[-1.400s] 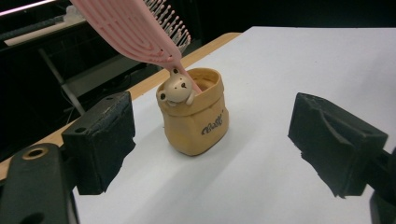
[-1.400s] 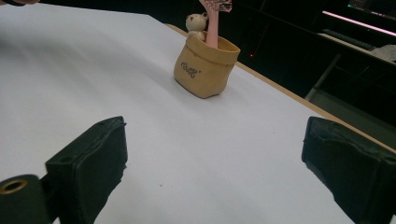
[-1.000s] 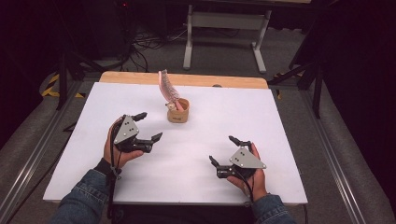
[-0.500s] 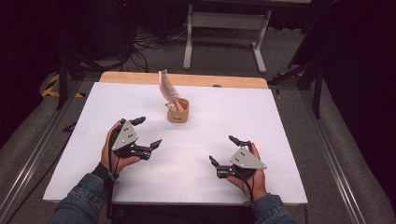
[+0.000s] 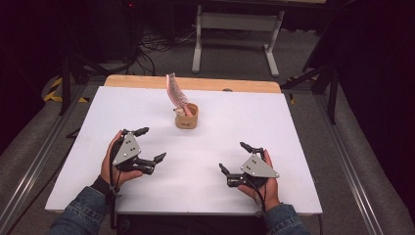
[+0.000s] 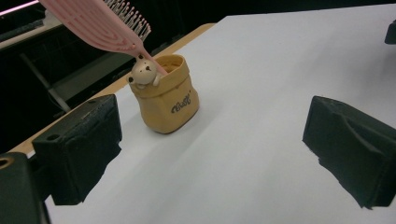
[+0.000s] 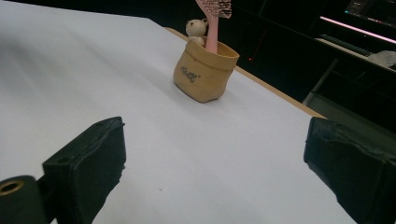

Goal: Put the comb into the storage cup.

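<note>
A small tan holder cup (image 5: 187, 117) with a bear figure on its rim stands on the white table top (image 5: 293, 127), toward the far middle. A pink hairbrush (image 5: 175, 90) stands handle-down in it, leaning away to the left. My left gripper (image 5: 150, 144) rests at the near left, short of the cup. It is open, its jaws have just been opening, and nothing is between them. My right gripper (image 5: 233, 156) rests at the near right, also open with nothing in it. The left gripper view looks past the jaws at the cup (image 6: 166, 100) and brush (image 6: 100, 23). So does the right gripper view: cup (image 7: 204, 70), brush (image 7: 212, 14).
A wooden strip (image 5: 244, 84) runs along the table's far edge. Beyond it are a dark floor with cables (image 5: 156, 46) and a grey metal stand (image 5: 235, 29). Metal rails (image 5: 34, 166) flank the table on both sides.
The left gripper has drawn back slightly toward the near edge and its jaws have spread a little wider. The right gripper, cup and brush have not moved.
</note>
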The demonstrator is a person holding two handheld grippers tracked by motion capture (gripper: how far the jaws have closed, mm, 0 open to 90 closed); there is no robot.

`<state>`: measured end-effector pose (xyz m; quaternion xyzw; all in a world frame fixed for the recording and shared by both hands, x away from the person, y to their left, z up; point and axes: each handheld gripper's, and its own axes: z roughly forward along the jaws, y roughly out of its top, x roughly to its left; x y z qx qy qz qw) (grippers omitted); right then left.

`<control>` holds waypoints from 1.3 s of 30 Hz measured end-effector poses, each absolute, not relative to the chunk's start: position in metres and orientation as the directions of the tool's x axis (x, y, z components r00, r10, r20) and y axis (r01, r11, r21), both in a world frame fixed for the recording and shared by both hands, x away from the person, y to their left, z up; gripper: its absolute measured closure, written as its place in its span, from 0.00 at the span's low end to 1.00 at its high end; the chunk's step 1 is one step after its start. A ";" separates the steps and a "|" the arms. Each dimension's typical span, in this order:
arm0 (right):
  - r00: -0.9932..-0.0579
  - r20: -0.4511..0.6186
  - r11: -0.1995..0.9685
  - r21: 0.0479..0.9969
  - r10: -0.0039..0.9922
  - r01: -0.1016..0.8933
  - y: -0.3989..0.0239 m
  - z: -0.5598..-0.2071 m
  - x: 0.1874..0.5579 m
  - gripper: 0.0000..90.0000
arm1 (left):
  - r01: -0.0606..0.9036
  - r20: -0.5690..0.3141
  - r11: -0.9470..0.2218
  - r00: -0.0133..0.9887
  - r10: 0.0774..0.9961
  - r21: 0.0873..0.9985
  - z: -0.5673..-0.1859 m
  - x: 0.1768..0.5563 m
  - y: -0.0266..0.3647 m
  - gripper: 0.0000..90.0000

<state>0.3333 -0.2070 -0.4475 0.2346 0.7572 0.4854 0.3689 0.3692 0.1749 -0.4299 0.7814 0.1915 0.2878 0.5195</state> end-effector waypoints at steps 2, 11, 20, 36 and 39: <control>-0.618 -0.332 0.420 0.907 0.712 -0.003 -0.207 -0.448 0.333 0.07 | 0.001 0.255 -0.393 0.761 0.597 0.919 -0.431 0.367 0.177 0.06; -0.625 -0.345 0.428 0.904 0.700 -0.019 -0.203 -0.445 0.329 0.07 | -0.014 0.283 -0.415 0.754 0.593 0.910 -0.432 0.358 0.186 0.07; -0.625 -0.353 0.429 0.903 0.697 -0.031 -0.201 -0.444 0.327 0.07 | -0.014 0.296 -0.431 0.745 0.597 0.902 -0.436 0.354 0.196 0.07; -0.619 -0.364 0.438 0.898 0.696 -0.035 -0.202 -0.443 0.326 0.07 | 0.036 0.283 -0.444 0.724 0.630 0.896 -0.449 0.345 0.219 0.07; -0.618 -0.366 0.442 0.896 0.696 -0.033 -0.203 -0.444 0.326 0.07 | 0.051 0.267 -0.434 0.723 0.637 0.899 -0.453 0.343 0.225 0.08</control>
